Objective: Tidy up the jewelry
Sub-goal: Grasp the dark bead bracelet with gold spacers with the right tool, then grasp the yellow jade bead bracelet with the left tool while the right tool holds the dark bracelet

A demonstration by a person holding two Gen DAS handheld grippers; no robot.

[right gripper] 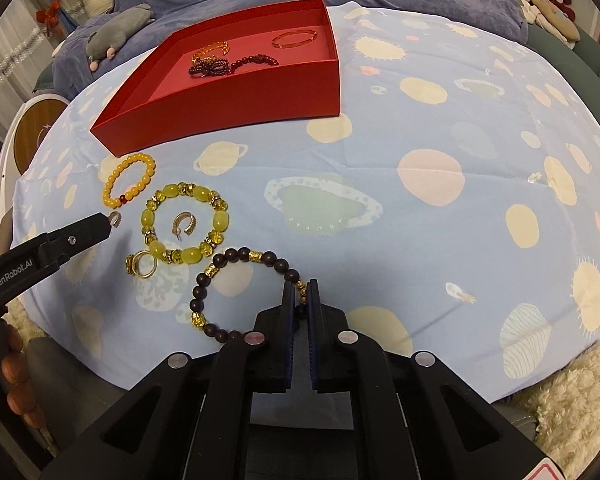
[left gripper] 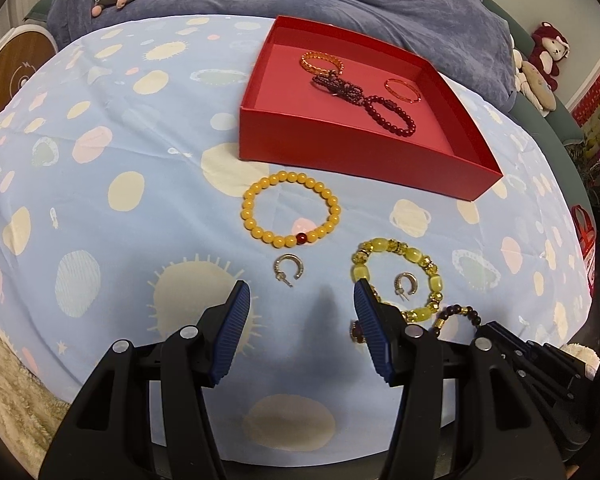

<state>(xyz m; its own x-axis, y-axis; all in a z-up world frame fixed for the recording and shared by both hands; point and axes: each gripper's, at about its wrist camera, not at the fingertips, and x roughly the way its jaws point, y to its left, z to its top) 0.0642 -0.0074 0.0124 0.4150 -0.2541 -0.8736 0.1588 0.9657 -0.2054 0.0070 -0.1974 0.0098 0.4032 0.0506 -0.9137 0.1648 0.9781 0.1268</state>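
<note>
Right wrist view: red box (right gripper: 228, 92) sits far back on the cloth; nearer than it, the dark bead bracelet (right gripper: 228, 276) is pinched in the right gripper (right gripper: 301, 294). Left gripper (left gripper: 300, 300) (half-spread, empty) hangs nearer than the box, over a silver earring (left gripper: 287, 274).

"genrobot.ai" on left tool (right gripper: 107, 222)

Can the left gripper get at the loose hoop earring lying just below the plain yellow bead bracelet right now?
Probably yes. The left gripper is open and empty, the hoop earring lies flat on the cloth just ahead of its fingers, apart from the yellow bead bracelet, with nothing over it.
</note>
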